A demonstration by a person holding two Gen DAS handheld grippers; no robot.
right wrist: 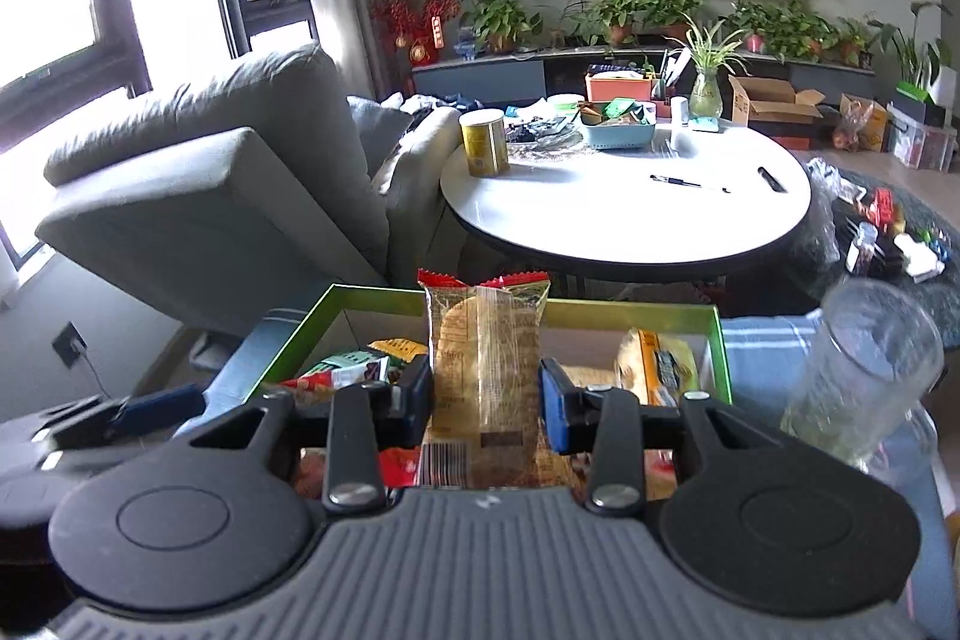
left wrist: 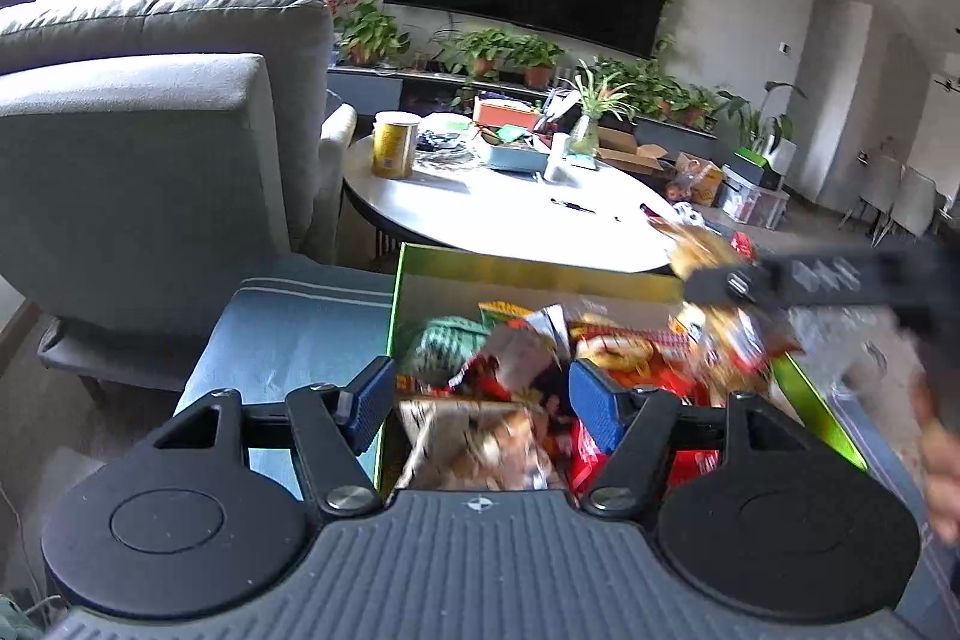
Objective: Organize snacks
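Right wrist view is showing the right gripper (right wrist: 486, 400) clamping a clear-wrapped snack packet (right wrist: 485, 370) upright between its fingers (right wrist: 555, 415), the packet's red and green crimped top standing above the far rim of the green-edged box (right wrist: 717, 334). The step in hand looks like sorting: one packet is being lifted out of, or carried over, the box while the rest of the snacks are lying jumbled inside. In the left wrist view the left gripper (left wrist: 477, 403) is hovering over the near end of the same box with its fingers apart and nothing between the pads, the snack pile (left wrist: 540, 376) just below them.

The next move probably calls for carrying the held packet clear of the rim and setting it where it belongs, perhaps toward the clear glass jar (right wrist: 870, 370) tilting just right of the box; where it belongs cannot be told. The left fingers would need to come down on one packet only, which is awkward in such a heap.

Much is hard to read. The snacks in the left view are blurring, so labels are illegible. The right gripper there is a dark smear at the right edge. The box floor is hidden, and the surface under the box is only partly showing.
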